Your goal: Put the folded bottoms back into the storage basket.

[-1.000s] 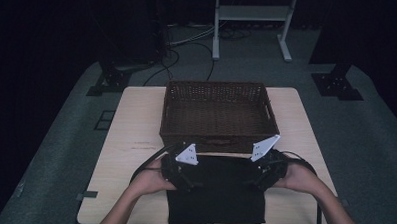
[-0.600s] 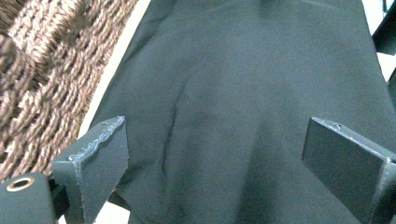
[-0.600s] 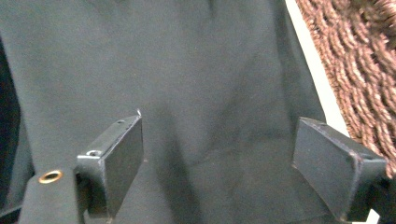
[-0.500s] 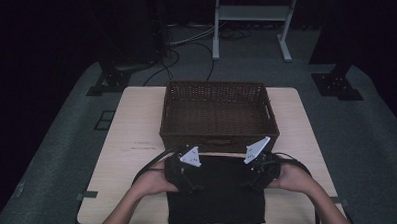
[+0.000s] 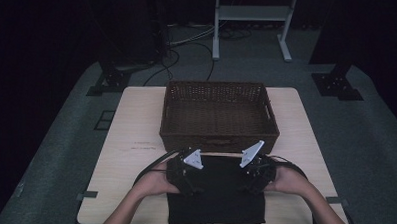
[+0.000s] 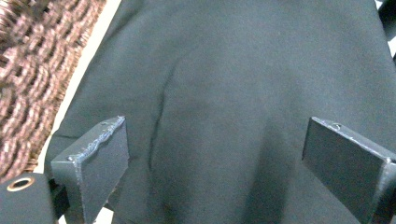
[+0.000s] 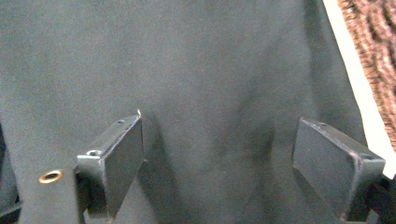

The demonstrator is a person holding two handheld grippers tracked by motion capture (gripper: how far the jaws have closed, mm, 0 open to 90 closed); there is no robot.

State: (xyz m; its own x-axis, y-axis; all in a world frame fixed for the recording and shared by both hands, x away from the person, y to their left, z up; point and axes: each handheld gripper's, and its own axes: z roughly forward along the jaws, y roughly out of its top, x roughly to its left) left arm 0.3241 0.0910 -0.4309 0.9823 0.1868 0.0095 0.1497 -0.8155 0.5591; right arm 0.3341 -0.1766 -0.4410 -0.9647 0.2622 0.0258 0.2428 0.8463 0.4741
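A flat black cloth (image 5: 217,195), soft and matte, lies at the worktop's (image 5: 135,135) near edge, draping slightly over it. Both grippers sit on its far corners: left gripper (image 6: 215,154) and right gripper (image 7: 217,158), blocky jaws spread wide with nothing between them but fabric underneath. Just beyond sits a rectangular brown wicker basket (image 5: 219,115).

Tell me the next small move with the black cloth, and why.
Probably lower both and close on the cloth. The left hand-held gripper and right hand-held gripper have their jaws wide open just above the flat fabric, gripping nothing. The cloth lies on the table in front of the basket, likely its destination.
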